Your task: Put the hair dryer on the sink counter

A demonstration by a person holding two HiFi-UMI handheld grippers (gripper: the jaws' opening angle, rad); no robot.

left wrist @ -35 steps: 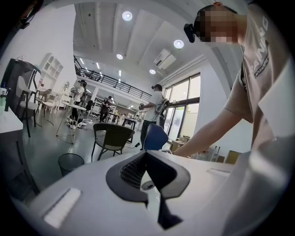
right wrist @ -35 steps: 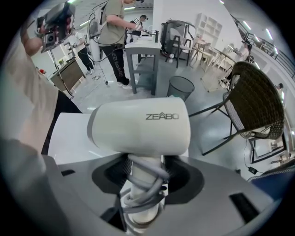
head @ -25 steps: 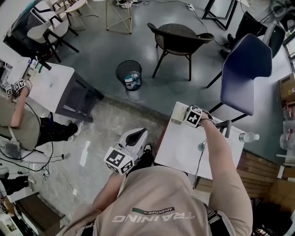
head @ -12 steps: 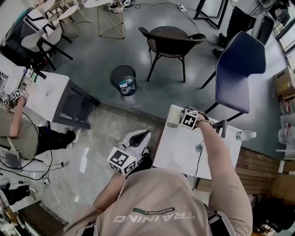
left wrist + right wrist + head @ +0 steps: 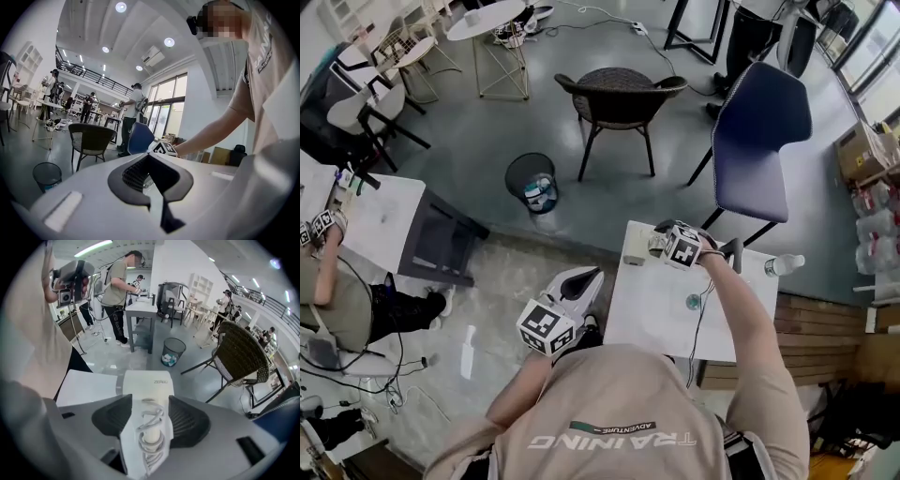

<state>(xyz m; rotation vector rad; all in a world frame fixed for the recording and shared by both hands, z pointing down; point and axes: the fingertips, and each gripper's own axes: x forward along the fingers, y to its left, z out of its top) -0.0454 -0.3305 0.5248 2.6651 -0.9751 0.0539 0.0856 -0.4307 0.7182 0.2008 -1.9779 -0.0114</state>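
The white hair dryer, with its cord coiled on the handle, lies at the far left corner of a small white table. My right gripper reaches along it, the dryer's body between the two dark jaws. The jaws are opening and stand wide, close to the dryer's sides. In the head view the right gripper sits at that same table corner. My left gripper hangs low by my body, left of the table, jaws together with nothing in them.
A water bottle lies at the table's right edge and a thin cable trails across it. A blue chair and a wicker chair stand beyond the table. A waste bin is on the floor to the left.
The right gripper has stayed at the dryer on the table corner, its jaws now around the dryer. The left gripper has hardly moved. My head view has shifted.
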